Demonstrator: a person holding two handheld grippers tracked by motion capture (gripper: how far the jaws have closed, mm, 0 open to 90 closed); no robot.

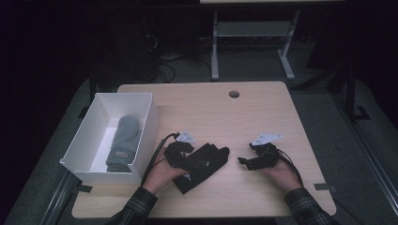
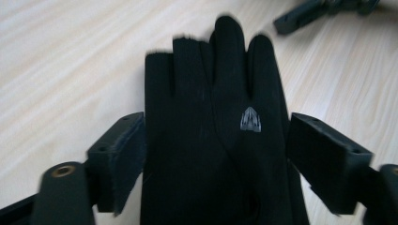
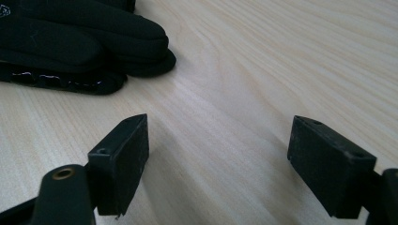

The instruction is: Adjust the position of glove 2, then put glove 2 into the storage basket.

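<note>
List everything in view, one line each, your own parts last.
Table: one, light wood, grommet hole at its far edge.
Box: one, white, open, on the table's left side.
Mitten: one, grey, lying inside the box.
Glove: one, black, flat on the table near the front, small pale logo.
Second table: one, pale frame, beyond on the floor.
Left tongs: one, black, open, jaws either side of the glove.
Right tongs: one, black, open over bare wood.

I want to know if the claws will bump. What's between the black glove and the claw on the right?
Nothing: bare wooden table separates the black glove from the right gripper, as the high view shows.
</note>
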